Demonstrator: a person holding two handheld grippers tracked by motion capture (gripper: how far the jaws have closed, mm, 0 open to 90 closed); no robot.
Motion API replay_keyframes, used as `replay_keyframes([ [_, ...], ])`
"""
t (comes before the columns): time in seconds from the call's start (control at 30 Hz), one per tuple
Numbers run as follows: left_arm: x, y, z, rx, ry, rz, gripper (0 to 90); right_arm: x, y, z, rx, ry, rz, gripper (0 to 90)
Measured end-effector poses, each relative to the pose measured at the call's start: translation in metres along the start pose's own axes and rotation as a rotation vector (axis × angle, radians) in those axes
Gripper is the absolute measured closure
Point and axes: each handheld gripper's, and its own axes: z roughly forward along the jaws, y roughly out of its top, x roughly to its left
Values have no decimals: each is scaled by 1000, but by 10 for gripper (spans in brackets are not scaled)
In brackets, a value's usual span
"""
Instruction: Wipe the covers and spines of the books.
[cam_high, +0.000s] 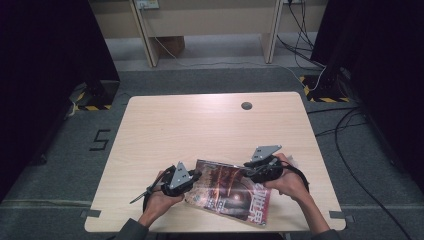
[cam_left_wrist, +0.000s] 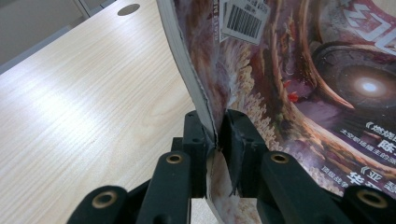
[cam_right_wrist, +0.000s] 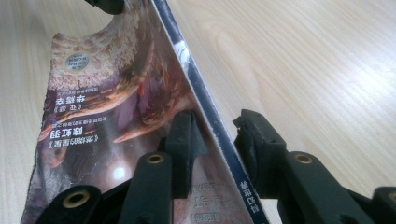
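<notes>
Counter (cam_high: 210, 125): pale wood, carrying a magazine (cam_high: 231, 190) at its near edge, between both hands.
Magazine: lifted and bowed along its page edge.
Left gripper (cam_left_wrist: 215, 135): jaws clamped on that edge.
Right gripper (cam_right_wrist: 215, 135): jaws parted astride the spine, not yet gripping.
Advice: close right squarely before raising further, judging by the sag.

Dim room edges, bright overhead light, glare on table (cam_left_wrist: 70, 102), glossy magazine (cam_left_wrist: 327, 93) sheen, soft focus

The left hand-held gripper (cam_left_wrist: 215, 135) has its jaws clamped together, while the right hand-held gripper (cam_right_wrist: 217, 133) holds its jaws apart.
</notes>
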Motion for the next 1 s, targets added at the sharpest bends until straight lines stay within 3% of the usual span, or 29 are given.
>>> replay_keyframes([
  [0.1, -1, 0, -2, 0, 7, 8, 796, 0, 0, -1, -2, -12, 0, 642],
  [0.17, -1, -2, -4, 4, 12, 7, 805, -3, 0, -5, -20, -44, 39, 620],
  [0.27, -1, -7, -8, -1, 19, -2, 825, -9, -3, -16, -59, -43, 87, 607],
  [0.5, -2, -10, -16, -1, 28, -12, 836, -25, -16, -43, -124, -165, 200, 552],
  [0.7, -7, -13, -23, 1, 13, -23, 841, -36, -39, -62, -79, -343, 283, 523],
  [1.0, -17, -12, -30, 14, 17, -10, 841, -43, -79, -70, -6, -411, 394, 494],
])
